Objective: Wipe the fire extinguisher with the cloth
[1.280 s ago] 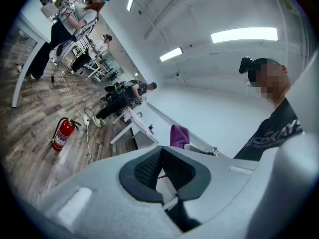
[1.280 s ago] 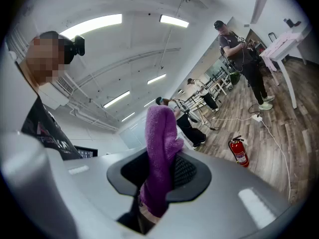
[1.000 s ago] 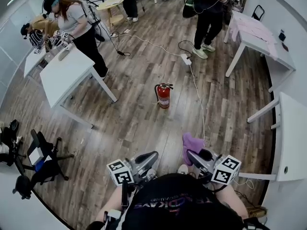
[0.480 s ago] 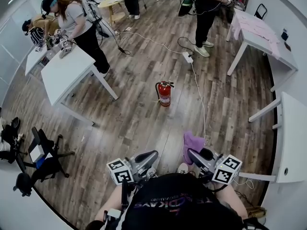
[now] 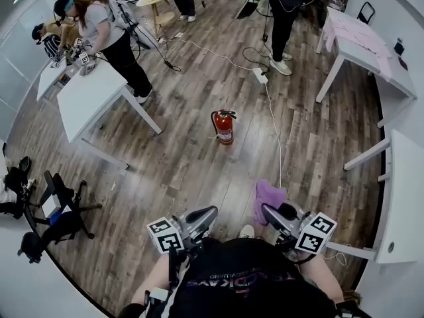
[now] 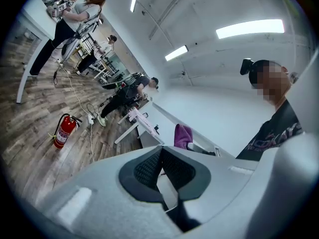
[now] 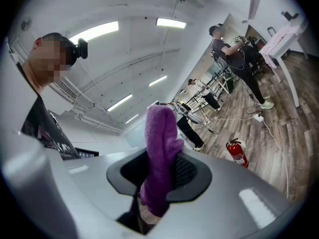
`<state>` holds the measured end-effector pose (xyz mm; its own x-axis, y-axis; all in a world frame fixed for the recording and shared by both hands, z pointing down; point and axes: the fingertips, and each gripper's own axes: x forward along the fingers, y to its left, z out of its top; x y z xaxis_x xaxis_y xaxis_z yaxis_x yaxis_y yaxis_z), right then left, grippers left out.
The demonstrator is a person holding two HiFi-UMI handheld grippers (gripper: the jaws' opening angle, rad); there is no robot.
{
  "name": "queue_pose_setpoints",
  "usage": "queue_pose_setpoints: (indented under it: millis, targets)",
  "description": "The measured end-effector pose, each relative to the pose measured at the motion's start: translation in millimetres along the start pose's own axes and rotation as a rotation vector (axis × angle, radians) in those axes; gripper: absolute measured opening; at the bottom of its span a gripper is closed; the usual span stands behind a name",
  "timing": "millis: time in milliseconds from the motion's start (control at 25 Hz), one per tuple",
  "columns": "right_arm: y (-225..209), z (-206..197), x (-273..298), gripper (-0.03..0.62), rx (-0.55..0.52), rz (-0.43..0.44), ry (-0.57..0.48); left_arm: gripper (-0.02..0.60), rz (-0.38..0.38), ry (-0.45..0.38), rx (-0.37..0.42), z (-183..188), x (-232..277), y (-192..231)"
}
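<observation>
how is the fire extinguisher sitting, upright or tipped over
Upright. The fire extinguisher stands on its base on the wood floor, black handle at the top, with nothing touching it.

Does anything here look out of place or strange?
Yes. The fire extinguisher stands alone in the middle of the wooden floor, not mounted or put away. A white cable trails loose across the floor beside it.
</observation>
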<state>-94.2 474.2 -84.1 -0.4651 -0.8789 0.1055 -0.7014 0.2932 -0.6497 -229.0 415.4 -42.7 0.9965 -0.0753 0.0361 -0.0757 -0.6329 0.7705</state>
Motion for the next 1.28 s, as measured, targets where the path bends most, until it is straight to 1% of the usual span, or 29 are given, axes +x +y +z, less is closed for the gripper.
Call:
queue_pose_setpoints:
  millis: [160, 320, 440, 560, 720, 840, 960, 1120, 1280]
  targets:
    - [-19.6, 14.9, -8.7, 0.101, -0.003, 0.018, 0.02, 0.0, 0.03, -0.03, -0.007, 6.9, 19.3, 5.1]
    - [-37.4, 34.3, -6.0, 0.101, 0.019, 0.034, 0.008, 0.0, 0.045, -0.018, -0.015, 13.0, 36.2, 16.5]
    - [-59.5, 48.3, 6.1, 0.101, 0.032, 0.03, 0.006, 0.0, 0.049, -0.017, -0.026, 23.3, 50.4, 33.0]
    - [-84.5, 64.4, 27.5, 0.102, 0.006, 0.011, 0.023, 0.0, 0.051, -0.013, -0.048, 37.1, 64.7, 61.8]
    - [-119.2, 97.0, 65.0, 0.102, -0.04, -0.006, 0.052, 0.0, 0.051, -0.019, -0.078, 65.3, 92.6, 111.4]
    - [-140.8, 127.1, 96.2, 0.101, -0.058, -0.003, 0.068, 0.0, 0.045, -0.031, -0.082, 98.8, 116.3, 142.0]
    - [-159.1, 154.9, 126.7, 0.103, -0.073, 0.011, 0.082, 0.0, 0.045, -0.027, -0.076, 132.4, 135.6, 161.9]
    - [-189.0, 183.2, 165.3, 0.102, -0.096, 0.031, 0.094, 0.0, 0.071, -0.03, -0.054, 167.4, 147.3, 186.7]
    - [-209.4, 197.9, 196.8, 0.102, -0.102, 0.074, 0.13, 0.0, 0.122, -0.056, -0.043, 185.1, 141.0, 203.9]
